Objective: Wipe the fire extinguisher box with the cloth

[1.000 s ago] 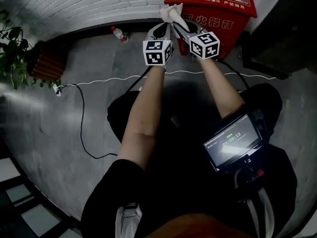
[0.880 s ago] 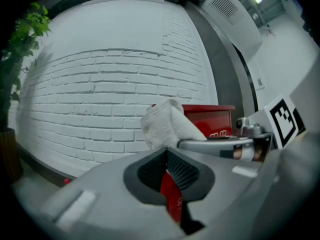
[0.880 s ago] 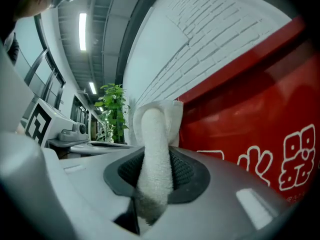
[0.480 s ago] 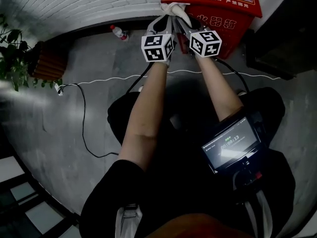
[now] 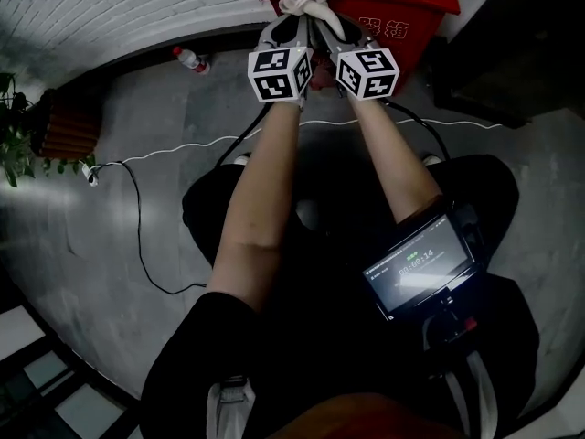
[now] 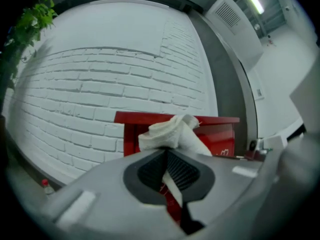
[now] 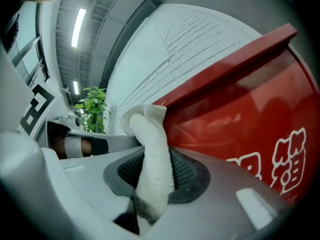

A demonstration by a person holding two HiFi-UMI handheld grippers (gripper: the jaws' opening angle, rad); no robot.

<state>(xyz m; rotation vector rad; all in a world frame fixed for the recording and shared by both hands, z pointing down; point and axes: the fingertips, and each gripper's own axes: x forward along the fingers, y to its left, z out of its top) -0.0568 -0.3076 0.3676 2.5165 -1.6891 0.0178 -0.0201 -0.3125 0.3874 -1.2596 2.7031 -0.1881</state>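
L gripper (image 6: 167, 160) & R gripper (image 7: 156, 176) both clamped on cloth (image 5: 311, 7), bunched btwn them at fire extinguisher box (image 5: 416, 35) top front edge, prob. for two-handed wiping.

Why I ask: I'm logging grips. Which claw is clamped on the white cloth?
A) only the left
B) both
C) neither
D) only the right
B: the white cloth is pinched in the left claw and also in the right claw, each seen in its own gripper view, beside the red fire extinguisher box.
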